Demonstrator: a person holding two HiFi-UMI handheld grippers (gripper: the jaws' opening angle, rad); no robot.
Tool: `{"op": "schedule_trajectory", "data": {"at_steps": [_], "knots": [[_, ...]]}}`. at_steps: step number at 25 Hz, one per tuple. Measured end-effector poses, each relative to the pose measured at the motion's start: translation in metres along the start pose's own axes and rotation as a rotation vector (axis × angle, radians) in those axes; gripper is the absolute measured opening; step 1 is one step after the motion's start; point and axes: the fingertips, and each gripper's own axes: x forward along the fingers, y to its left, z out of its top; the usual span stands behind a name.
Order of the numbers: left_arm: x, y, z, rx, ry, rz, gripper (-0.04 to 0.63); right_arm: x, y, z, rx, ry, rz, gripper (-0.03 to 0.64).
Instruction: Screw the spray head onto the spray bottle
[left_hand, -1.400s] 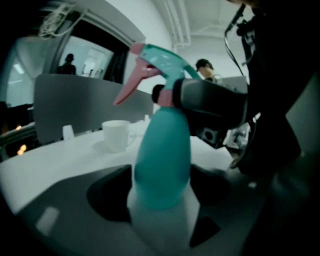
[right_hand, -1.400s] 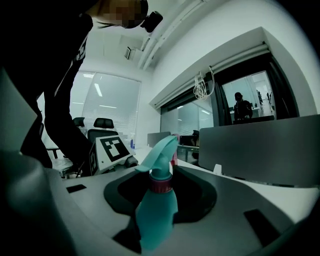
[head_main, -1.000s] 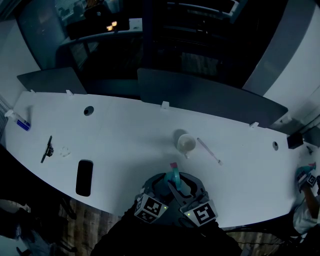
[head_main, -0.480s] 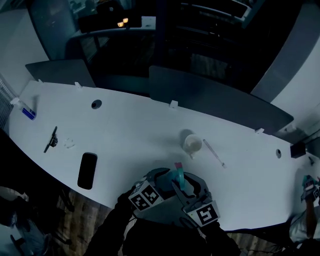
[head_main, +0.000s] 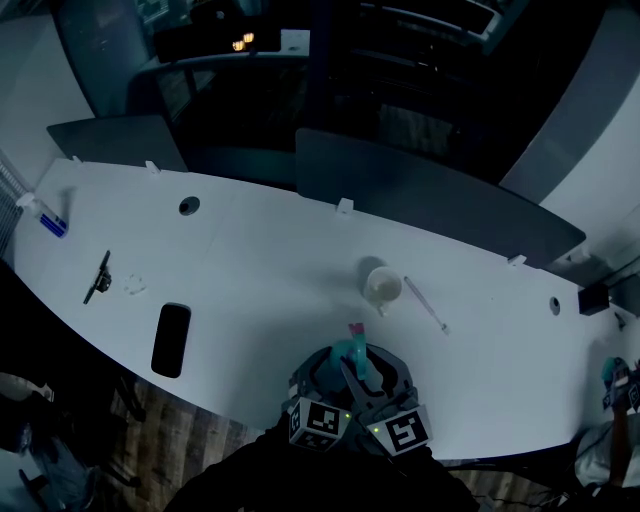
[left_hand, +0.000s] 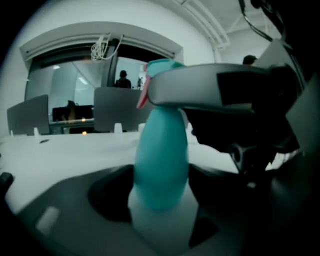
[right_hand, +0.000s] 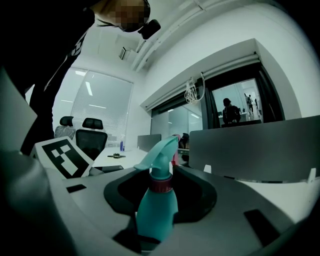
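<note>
One spray bottle (head_main: 350, 352), two grippers: right gripper (head_main: 376, 372) jaws clamp it, left gripper (head_main: 330, 372) jaws closing round it.

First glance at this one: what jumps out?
A teal spray bottle with its spray head on top stands between both grippers at the white table's near edge: the right gripper is clamped on it, the left gripper has its jaws closing around it. Farther out lie a black phone, left, and a white cup.
</note>
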Motion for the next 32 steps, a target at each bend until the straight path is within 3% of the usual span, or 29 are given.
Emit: {"op": "schedule_trajectory", "data": {"at_steps": [4,6,9,11,14,19,21,23,26,29,31,32], "knots": [[-0.006,0.003,0.005,0.048,-0.047,-0.073,0.371,0.000,0.000,0.000,0.001,0.004,0.030,0.133],[-0.007,0.005,0.009,0.081,-0.069,-0.191,0.397,0.000,0.001,-0.002,0.005,0.017,0.054,0.133],[0.000,-0.005,0.006,0.144,0.002,-0.443,0.397,0.000,-0.001,-0.002,0.008,0.016,0.069,0.133],[0.002,-0.009,0.004,0.197,0.028,-0.506,0.359,0.000,-0.001,-0.001,0.012,0.012,0.058,0.133],[0.002,-0.008,0.003,0.177,0.020,-0.414,0.350,-0.001,-0.003,-0.001,0.010,0.016,0.016,0.133],[0.001,-0.001,0.007,0.058,0.016,-0.057,0.348,0.001,-0.002,-0.002,-0.005,0.072,-0.036,0.133],[0.001,-0.002,0.007,0.048,0.003,0.012,0.351,0.001,-0.002,-0.002,-0.004,0.078,-0.034,0.133],[0.000,-0.002,0.007,0.124,-0.047,-0.039,0.358,0.002,-0.001,-0.003,0.009,0.072,-0.018,0.133],[-0.002,-0.003,0.004,0.295,-0.059,-0.257,0.417,0.001,0.002,-0.004,0.033,0.067,0.026,0.133],[0.001,-0.010,0.001,0.434,0.005,-0.469,0.357,0.001,-0.001,-0.004,0.026,0.069,0.063,0.133],[0.000,-0.011,0.002,0.443,0.016,-0.496,0.353,0.001,-0.001,-0.003,0.020,0.062,0.065,0.133],[-0.001,-0.011,0.002,0.428,0.011,-0.473,0.350,0.001,-0.001,-0.003,0.017,0.058,0.060,0.133]]}}
